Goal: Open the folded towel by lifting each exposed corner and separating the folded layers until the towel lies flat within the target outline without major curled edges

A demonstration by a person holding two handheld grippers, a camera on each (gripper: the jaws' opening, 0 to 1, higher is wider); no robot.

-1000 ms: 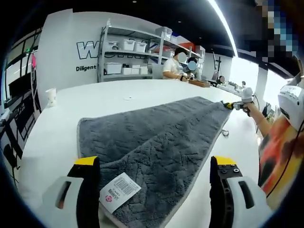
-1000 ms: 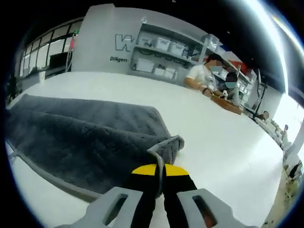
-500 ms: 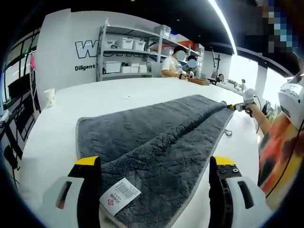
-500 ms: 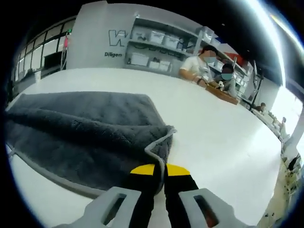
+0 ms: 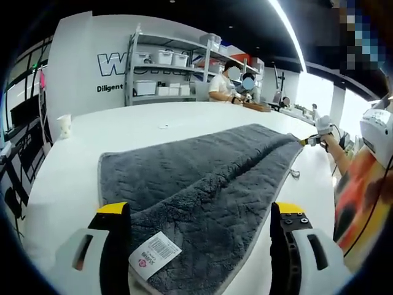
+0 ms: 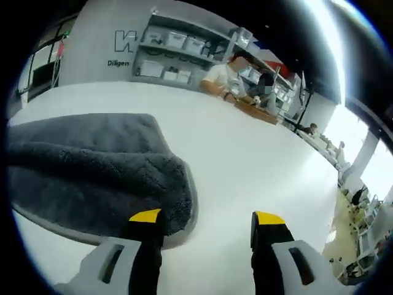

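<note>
A grey plush towel [image 5: 202, 178] lies on the white table [image 5: 73, 166], its upper layer folded over along a diagonal ridge. A white barcode label [image 5: 153, 254] sits at its near corner. My left gripper [image 5: 199, 209] is open, its jaws standing on either side of that near corner without touching it. At the towel's far end a hand holds my right gripper [image 5: 312, 140]. In the right gripper view the towel [image 6: 92, 169] lies to the left with its rounded corner down beside the left jaw. My right gripper [image 6: 207, 217] is open over bare table.
A paper cup [image 5: 64, 126] stands at the table's left edge. A small loop [image 5: 295, 174] lies beside the towel's right hem. Shelves with white bins [image 5: 163, 77] and seated people [image 5: 230, 83] are at the back. A person's colourful sleeve [image 5: 356, 196] is at the right.
My right gripper has opened and let go of the towel corner, which has dropped onto the table. The left gripper has stayed open in place.
</note>
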